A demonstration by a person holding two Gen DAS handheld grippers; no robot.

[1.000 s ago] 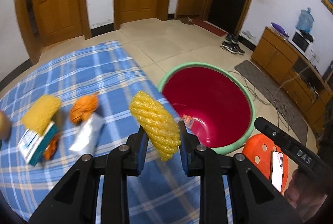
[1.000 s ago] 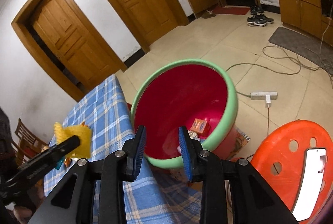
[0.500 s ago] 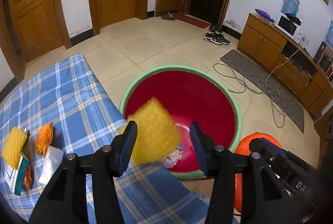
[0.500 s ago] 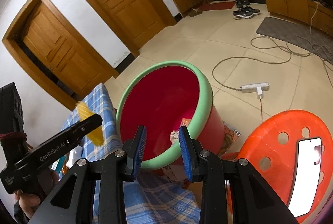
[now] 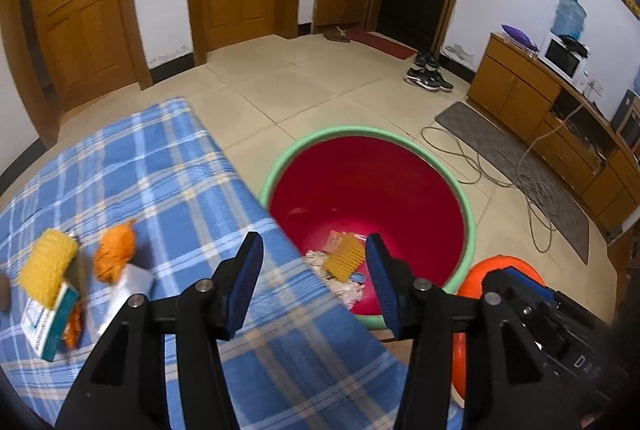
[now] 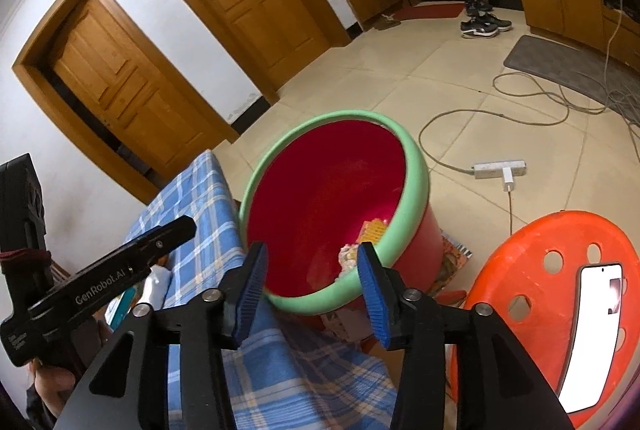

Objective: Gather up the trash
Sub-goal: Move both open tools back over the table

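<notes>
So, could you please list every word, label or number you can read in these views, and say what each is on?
"GenRobot.AI": white lettering on the side of the left claw, seen from the right wrist.
"DA...": cut-off white letters on the right claw's body, seen from the left wrist.
Small print below "GenRobot.AI": too small to read.
Print on the white-and-teal box on the checked cloth: too blurred to read.

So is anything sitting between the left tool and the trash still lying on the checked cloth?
Nothing visible does. The left tool is open and empty, and bare blue checked cloth runs from it to the orange net, the yellow foam net and the box under it.
</notes>
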